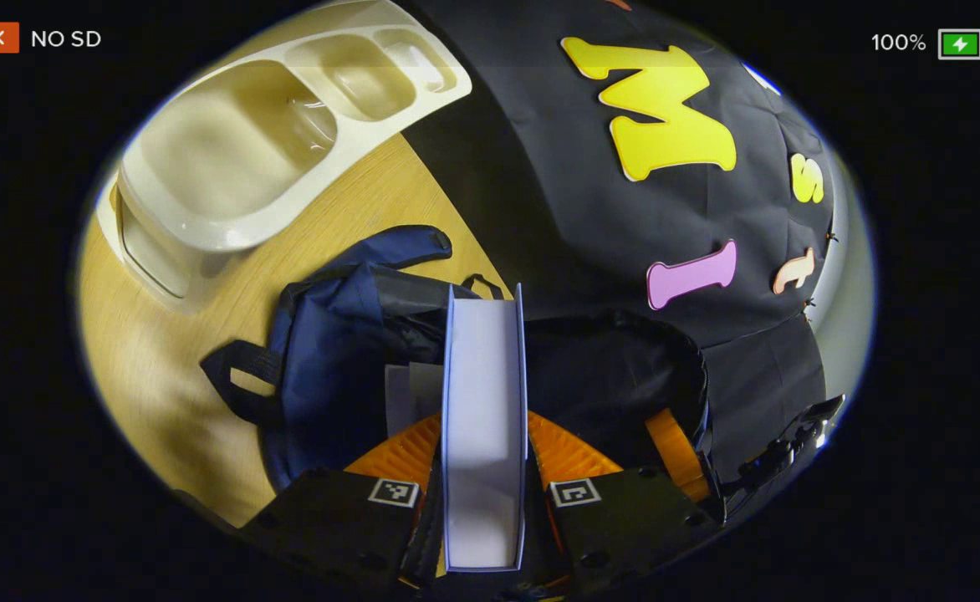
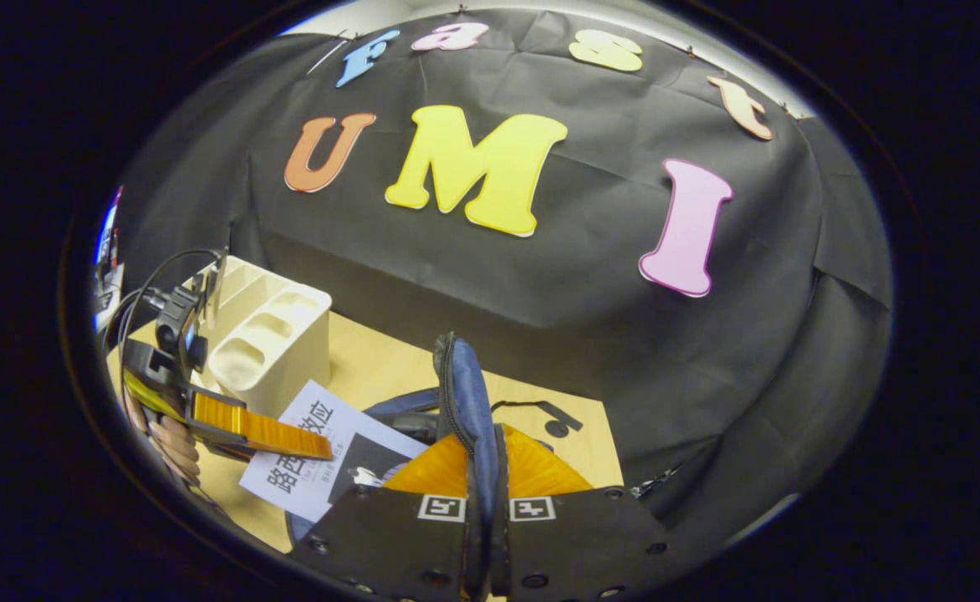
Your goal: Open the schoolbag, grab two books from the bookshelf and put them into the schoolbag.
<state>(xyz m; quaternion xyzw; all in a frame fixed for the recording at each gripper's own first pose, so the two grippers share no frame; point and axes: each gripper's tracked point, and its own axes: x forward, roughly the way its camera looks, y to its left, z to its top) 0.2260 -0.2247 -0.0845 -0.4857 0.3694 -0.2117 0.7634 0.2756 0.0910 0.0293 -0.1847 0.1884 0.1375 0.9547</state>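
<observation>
My left gripper (image 1: 483, 435) is shut on a thick book (image 1: 483, 393), seen edge-on with white pages between blue covers. It hangs over the open navy schoolbag (image 1: 335, 351), whose dark mouth (image 1: 615, 376) gapes to the right. A pale flat edge (image 1: 410, 393) shows inside the bag beside the book. My right gripper (image 2: 486, 456) is shut on the bag's zippered flap (image 2: 463, 393) and holds it upright. In the right gripper view the left gripper (image 2: 264, 431), in a hand (image 2: 174, 447), holds the white-covered book (image 2: 323, 456) at the bag's mouth. One right gripper finger (image 1: 672, 447) shows at the bag's rim.
The cream bookshelf organizer (image 1: 231, 150) with several compartments stands on the wooden table (image 1: 147, 368) beyond the bag, also seen as the bookshelf (image 2: 273, 343) at left. A black bag strap (image 1: 235, 380) lies on the table. The black cloth wall (image 2: 540, 276) closes the back.
</observation>
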